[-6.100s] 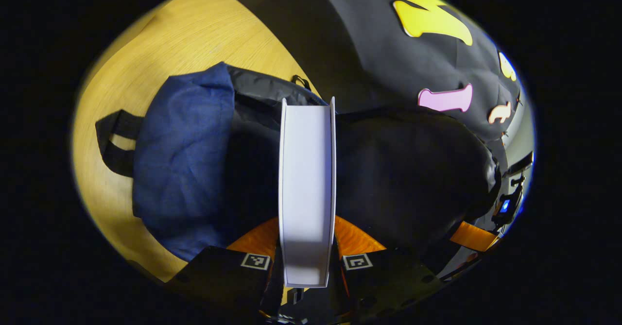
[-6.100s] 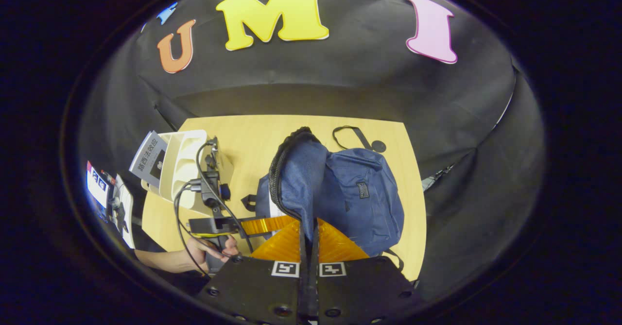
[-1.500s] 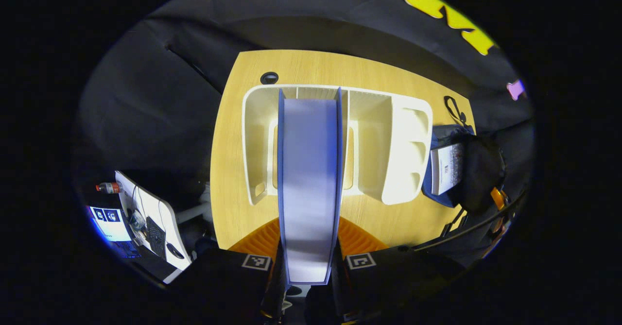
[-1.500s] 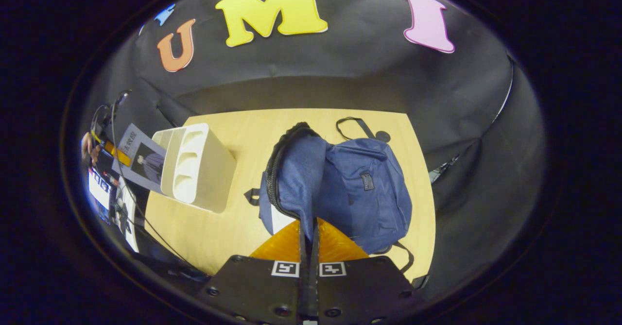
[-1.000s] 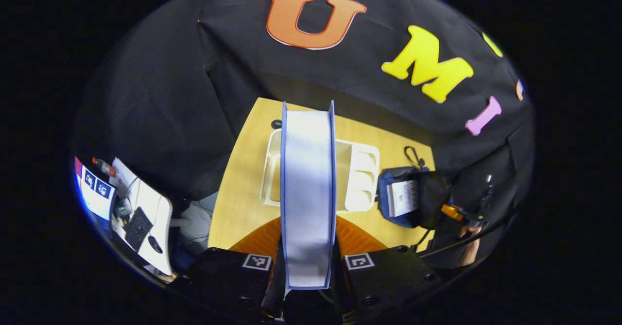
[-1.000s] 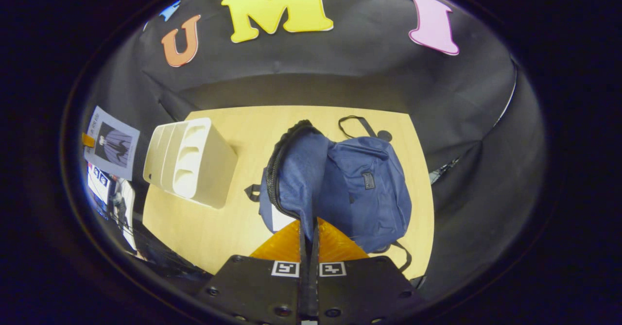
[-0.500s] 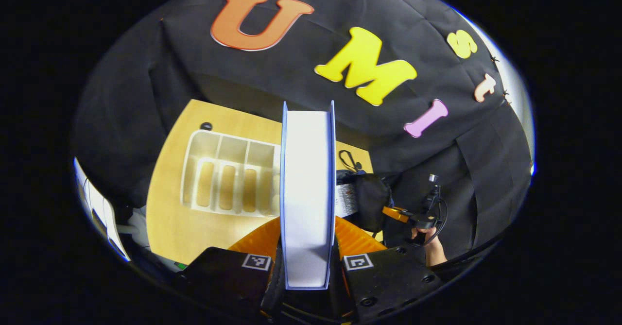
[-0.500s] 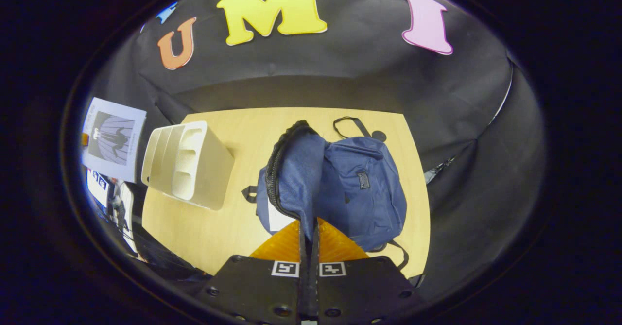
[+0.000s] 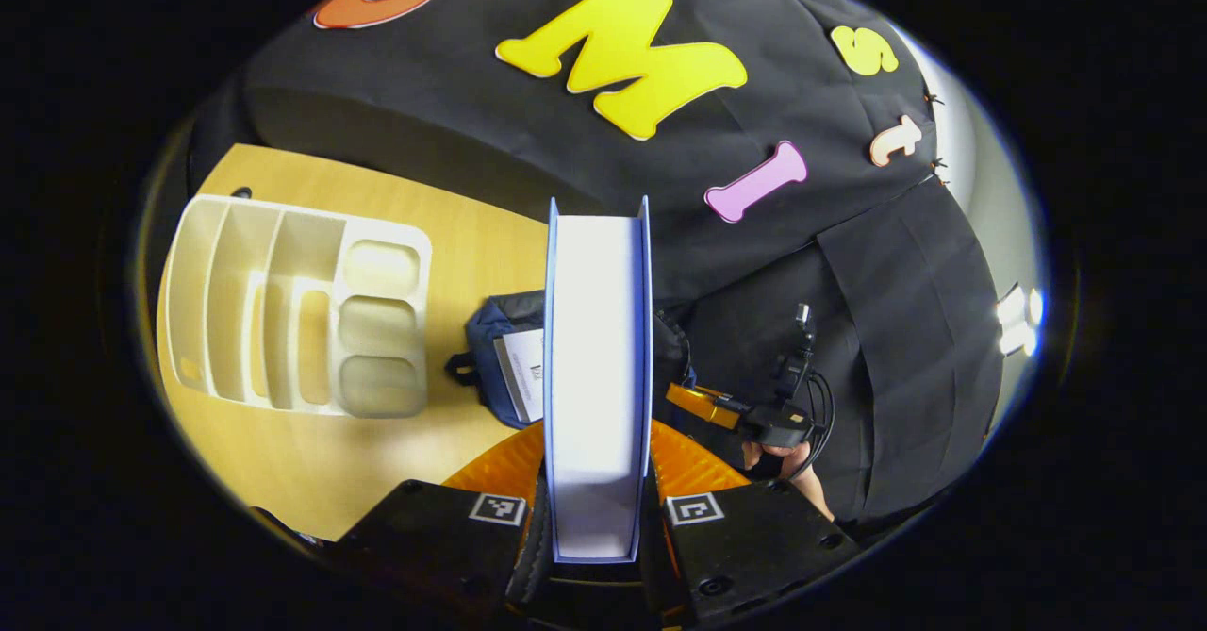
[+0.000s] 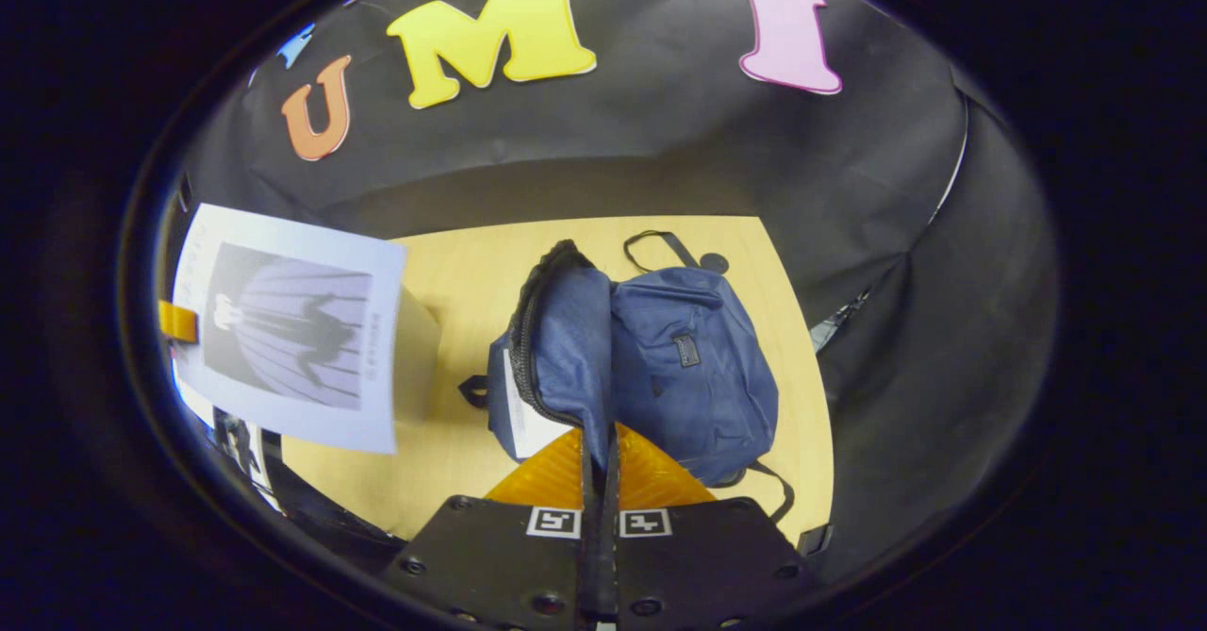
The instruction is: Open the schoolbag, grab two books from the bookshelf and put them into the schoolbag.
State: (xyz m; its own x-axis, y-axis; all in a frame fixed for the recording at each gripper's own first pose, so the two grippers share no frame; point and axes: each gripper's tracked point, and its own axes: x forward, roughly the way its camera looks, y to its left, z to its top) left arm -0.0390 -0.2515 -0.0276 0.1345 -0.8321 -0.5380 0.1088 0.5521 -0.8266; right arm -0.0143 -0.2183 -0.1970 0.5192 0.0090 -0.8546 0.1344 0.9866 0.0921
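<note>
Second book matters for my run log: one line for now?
left gripper: shut on pale blue-covered book | right gripper: holding navy schoolbag flap

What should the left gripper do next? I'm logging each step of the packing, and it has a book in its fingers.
Probably carry the second book over to the schoolbag and lower it into the mouth. The left gripper grips it in the air, the right gripper pinches the flap open, and one book is inside.
</note>
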